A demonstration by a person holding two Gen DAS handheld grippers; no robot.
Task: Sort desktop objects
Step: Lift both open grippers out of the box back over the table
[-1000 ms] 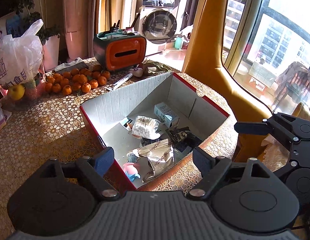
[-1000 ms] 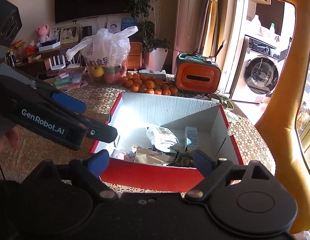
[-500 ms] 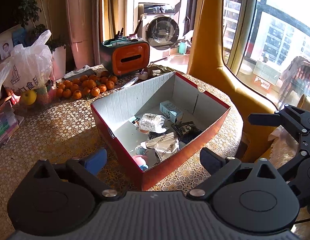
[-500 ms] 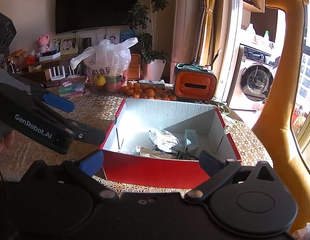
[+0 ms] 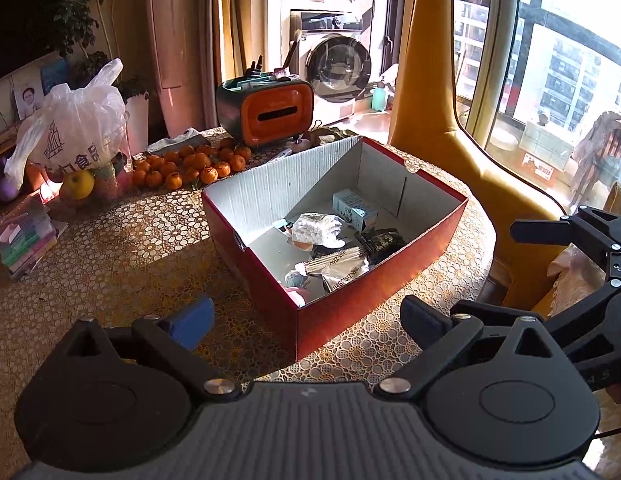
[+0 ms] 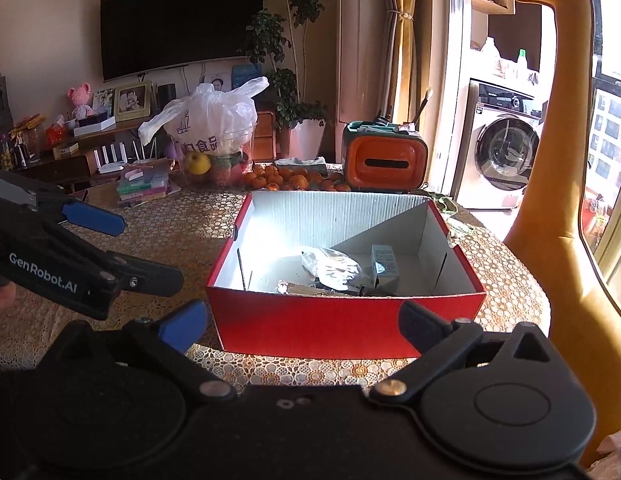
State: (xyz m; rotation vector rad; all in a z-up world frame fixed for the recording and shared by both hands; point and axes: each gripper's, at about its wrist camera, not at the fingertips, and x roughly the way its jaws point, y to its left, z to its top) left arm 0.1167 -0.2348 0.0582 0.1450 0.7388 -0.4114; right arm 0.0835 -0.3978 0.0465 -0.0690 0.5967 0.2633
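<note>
The red box [image 5: 374,280] sits on the tabletop [image 5: 110,256], its jumbled contents partly hidden behind the near wall; both tools — left [image 5: 306,320], right [image 6: 302,320] — spread, empty, farther back than before.

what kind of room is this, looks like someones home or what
Most likely a living room in a high-rise flat: a wall TV over a shelf with framed photos, a washing machine by the balcony window, and a table holding oranges and a red box.

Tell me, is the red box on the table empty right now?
No, the red box holds several things, including a small carton and a clear bag of white pieces.
</note>
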